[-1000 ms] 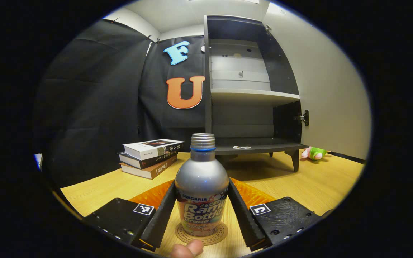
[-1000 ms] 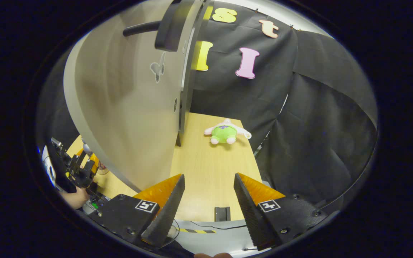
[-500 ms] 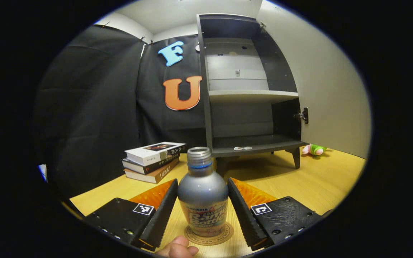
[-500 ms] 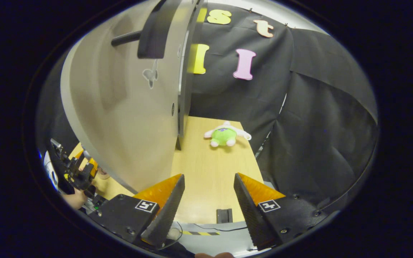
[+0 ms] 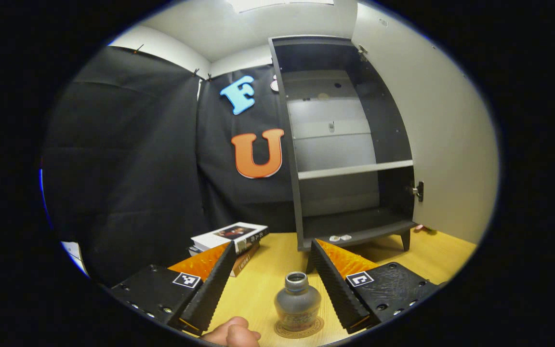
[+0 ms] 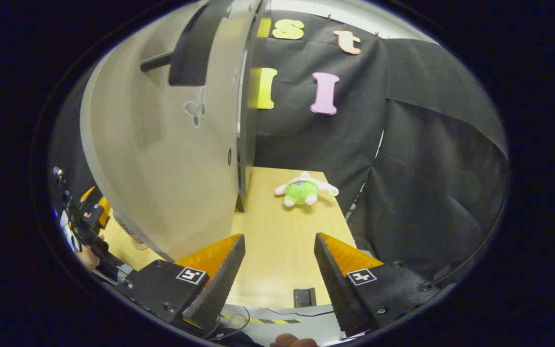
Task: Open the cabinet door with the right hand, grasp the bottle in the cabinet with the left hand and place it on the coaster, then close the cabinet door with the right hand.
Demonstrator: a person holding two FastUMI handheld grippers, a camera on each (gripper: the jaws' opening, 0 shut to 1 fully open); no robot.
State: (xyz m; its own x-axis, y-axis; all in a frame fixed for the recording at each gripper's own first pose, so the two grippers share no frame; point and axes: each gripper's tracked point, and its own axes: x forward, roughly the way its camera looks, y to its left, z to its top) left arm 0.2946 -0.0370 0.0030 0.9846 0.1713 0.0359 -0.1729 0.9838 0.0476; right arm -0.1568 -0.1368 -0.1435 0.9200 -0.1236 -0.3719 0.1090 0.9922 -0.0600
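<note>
No text on the bottle (image 5: 297, 304) or coaster (image 5: 298, 328) is legible.

A stack of books (image 5: 231, 238) is seen lying flat on the wooden table (image 5: 431, 260), close to the black cloth wall (image 5: 128, 164). A green and pink plush toy (image 6: 302, 190) is laid on the same table (image 6: 282, 250), near the cloth wall (image 6: 427, 168) at the far edge. Two small pale items (image 5: 340, 237), too small to be identified, are set side by side. A strip of black and yellow tape (image 6: 268, 320) and a thin cable (image 6: 282, 311) are seen below the table's near edge.
</note>
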